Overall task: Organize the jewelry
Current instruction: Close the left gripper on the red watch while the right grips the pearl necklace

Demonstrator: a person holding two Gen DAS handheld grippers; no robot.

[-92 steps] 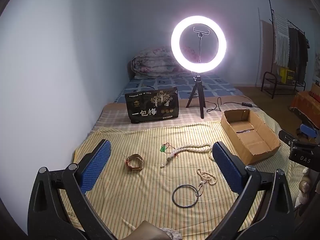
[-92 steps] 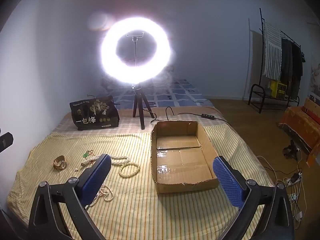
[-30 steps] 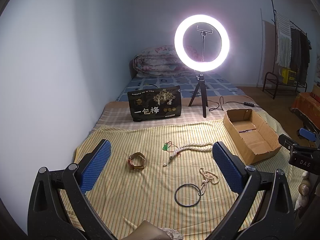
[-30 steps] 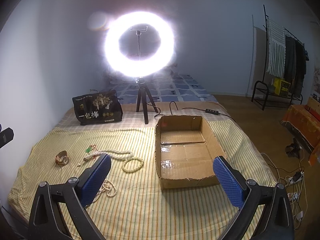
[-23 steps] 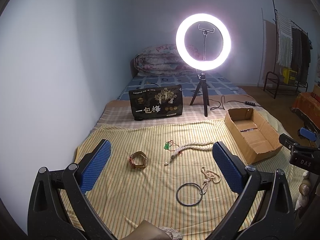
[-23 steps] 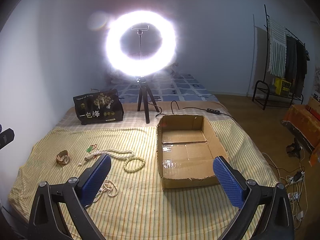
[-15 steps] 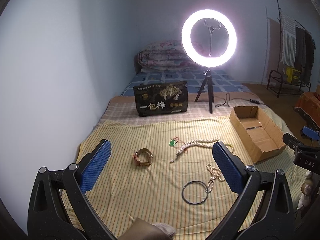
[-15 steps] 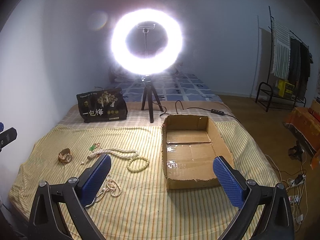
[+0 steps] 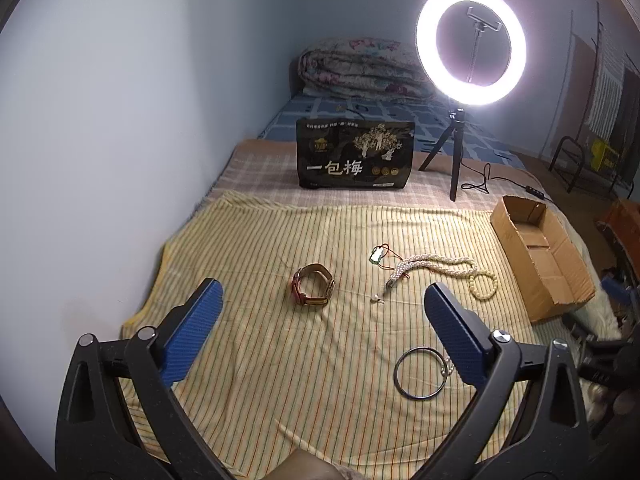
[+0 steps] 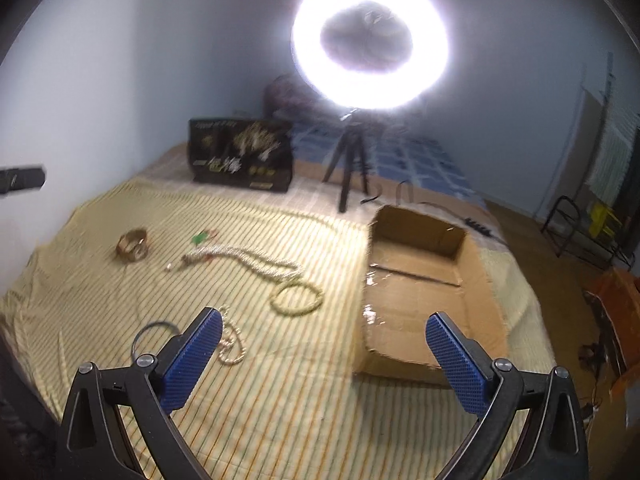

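On the yellow striped cloth point(image 9: 256, 360) lie a brown-strap watch point(image 9: 313, 290), a green pendant on red cord point(image 9: 376, 256), a braided pearl necklace point(image 9: 436, 265), a pale bead bracelet point(image 9: 485, 287) and a dark bangle point(image 9: 419, 373). My left gripper point(image 9: 322, 285) hovers short of the watch, its wide jaws closing on nothing. The right gripper point(image 10: 324, 314) stands open and empty between the bracelet point(image 10: 296, 300) and the open cardboard box point(image 10: 392, 354). A small pearl strand point(image 10: 230, 344) and the bangle point(image 10: 154, 332) lie by its left finger. The right wrist view is blurred.
A lit ring light on a tripod point(image 9: 470, 40) and a black printed bag point(image 9: 354, 156) stand behind the cloth. A rolled quilt point(image 9: 352, 64) lies at the bed's head. The wall runs along the left; a clothes rack point(image 9: 600, 92) stands far right.
Both grippers have come forward and lower toward the cloth, so the jewelry looks larger. The right view has rolled and blurred. No item has moved.
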